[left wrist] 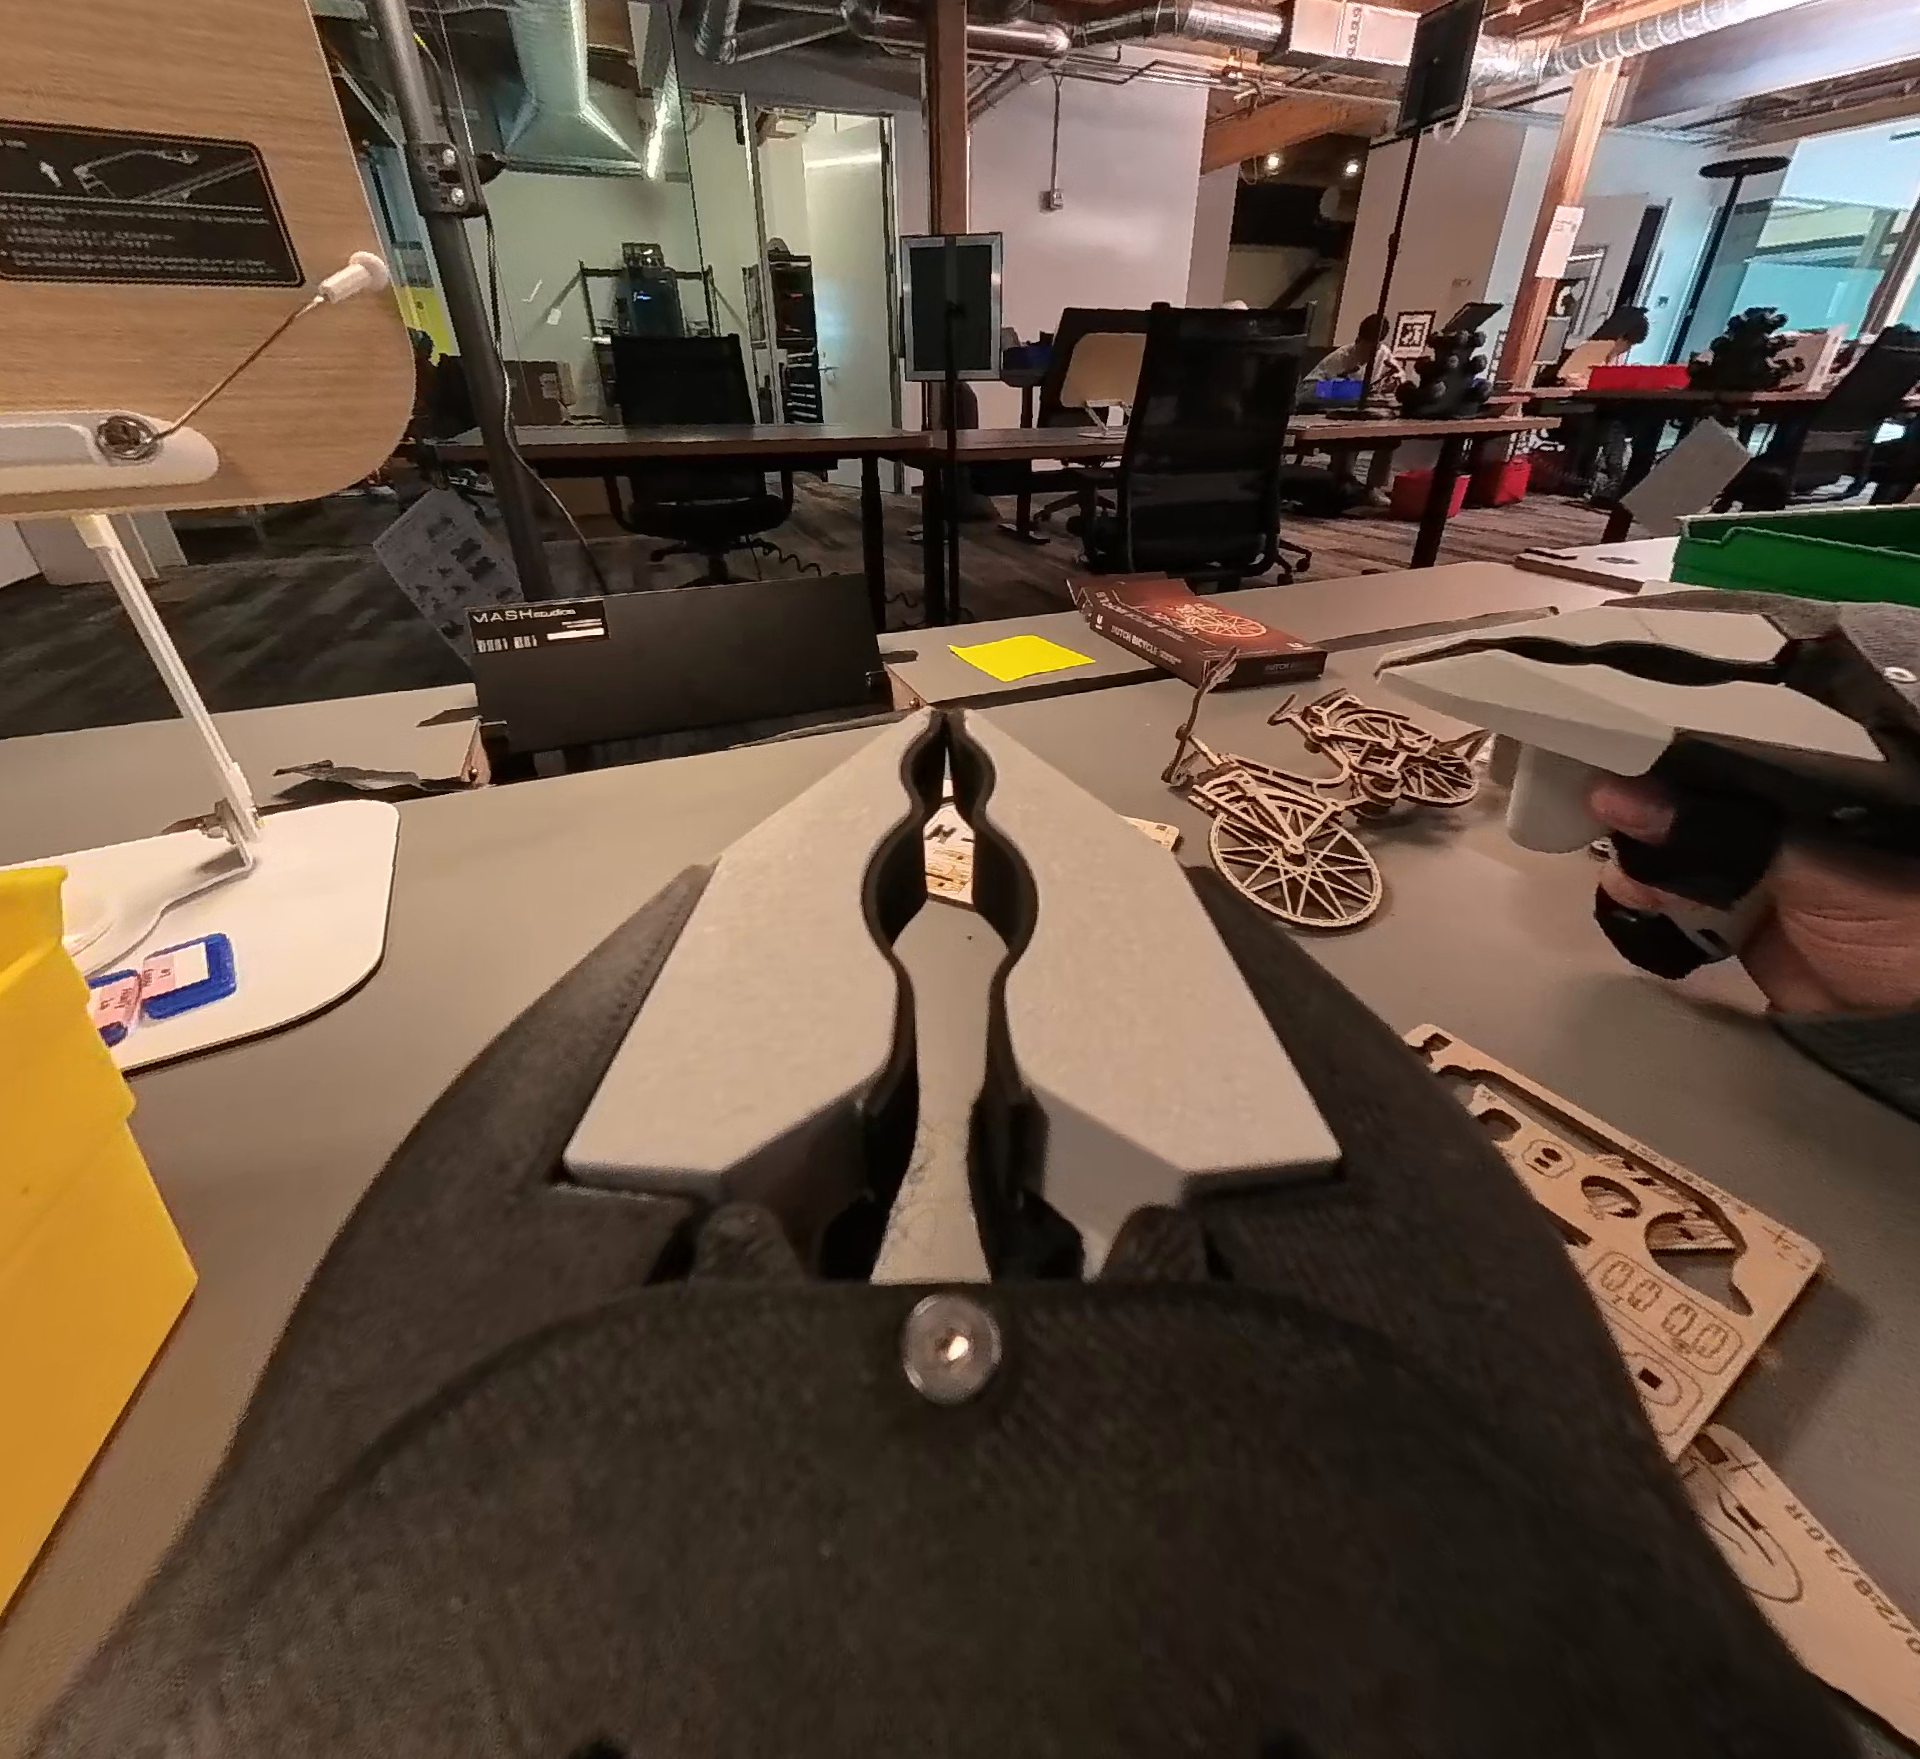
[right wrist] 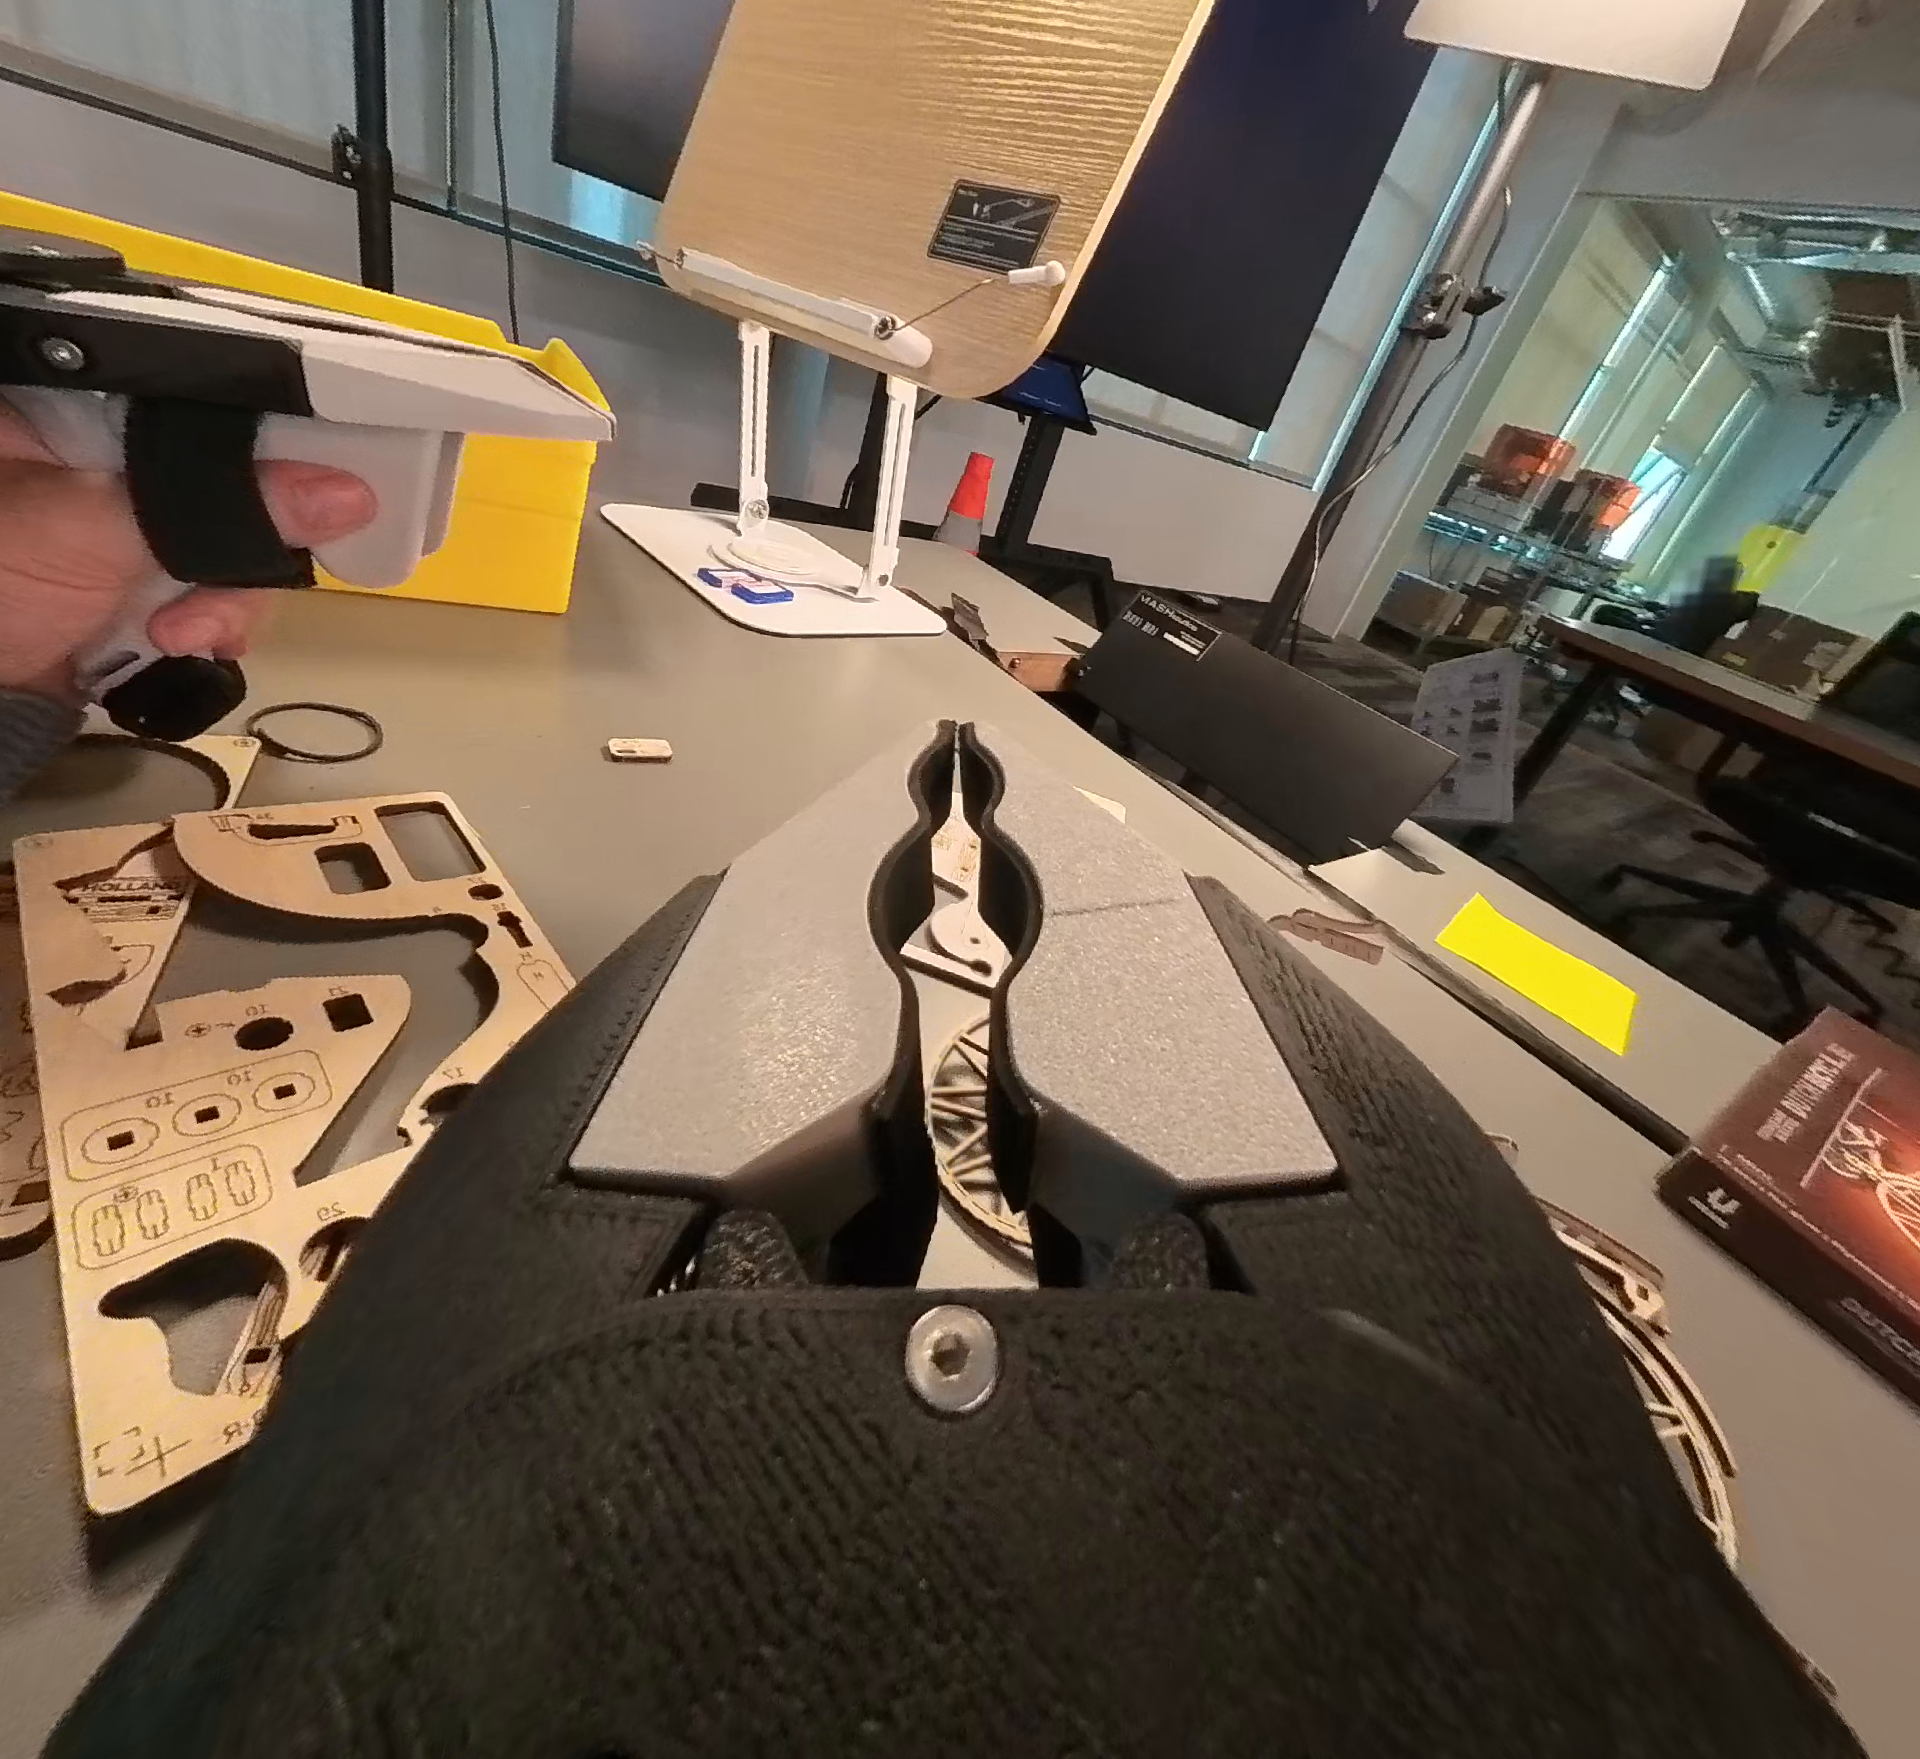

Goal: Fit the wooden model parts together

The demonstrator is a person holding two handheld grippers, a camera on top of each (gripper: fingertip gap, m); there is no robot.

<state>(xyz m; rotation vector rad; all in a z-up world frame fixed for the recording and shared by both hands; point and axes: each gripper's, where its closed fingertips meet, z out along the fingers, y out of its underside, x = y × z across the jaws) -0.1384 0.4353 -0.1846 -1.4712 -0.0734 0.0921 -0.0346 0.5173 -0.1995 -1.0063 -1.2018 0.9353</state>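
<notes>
Tongs [left wrist: 948,722], two; bicycle model [left wrist: 1299,805], one.

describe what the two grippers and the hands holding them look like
Both grippers, left gripper and right gripper, look alike: two flat grey fingers tapering to a point, wavy black-lined inner edges, a textured black body with one silver screw. The handle is a pale grey pistol grip with a black finger strap. A grey sleeve cuff shows at the left wrist.

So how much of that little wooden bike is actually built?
Mostly built: the laser-cut wooden bicycle model stands on the grey table with wheels and frame joined. Neither the left gripper nor the right gripper holds anything; both are shut. Left: the punched-out plywood parts sheet still carries pieces.
</notes>
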